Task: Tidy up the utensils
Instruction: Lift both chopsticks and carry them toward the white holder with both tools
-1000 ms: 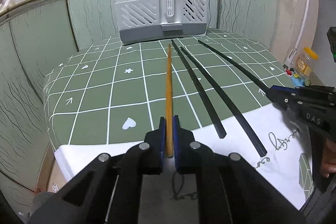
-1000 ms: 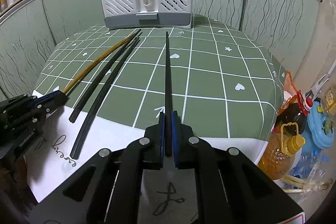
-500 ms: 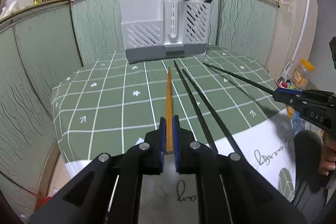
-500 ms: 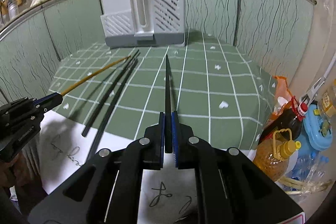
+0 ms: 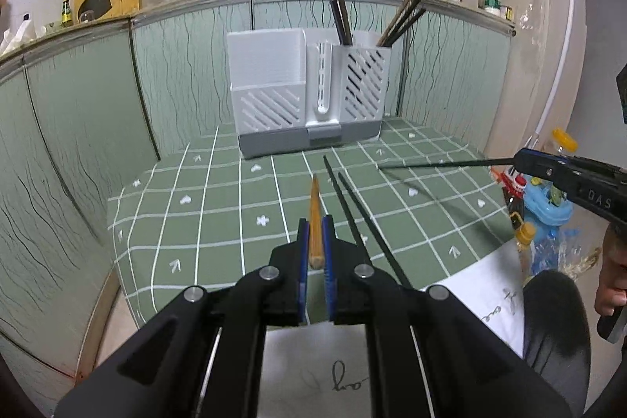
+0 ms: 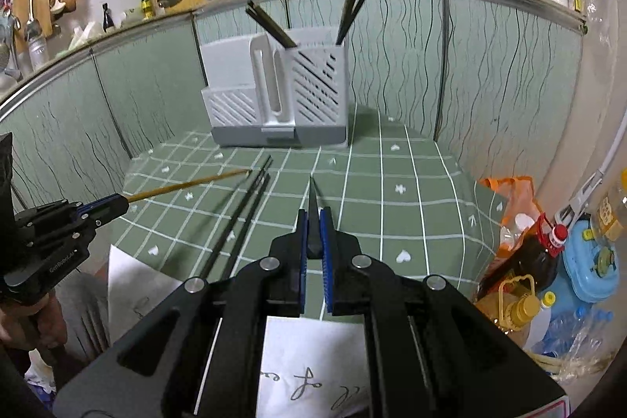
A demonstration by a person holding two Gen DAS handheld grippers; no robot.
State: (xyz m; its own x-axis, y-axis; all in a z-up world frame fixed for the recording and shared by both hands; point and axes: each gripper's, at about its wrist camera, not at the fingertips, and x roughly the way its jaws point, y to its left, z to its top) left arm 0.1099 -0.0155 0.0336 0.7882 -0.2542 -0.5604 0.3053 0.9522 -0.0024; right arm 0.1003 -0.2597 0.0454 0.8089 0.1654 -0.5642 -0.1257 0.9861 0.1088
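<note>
Both chopsticks lifted up off the table

L gripper point(image 5: 315, 241) is clamped on the wooden chopstick point(image 5: 314, 214), R gripper point(image 6: 313, 237) on a black chopstick point(image 6: 312, 206). Both rose since a sec ago, tips now in the air. 2 black chopsticks point(image 5: 364, 222) still lie on the green cloth point(image 5: 219, 222). Next prob: drop them in the grey holder point(image 5: 309, 96) at the back.
</note>
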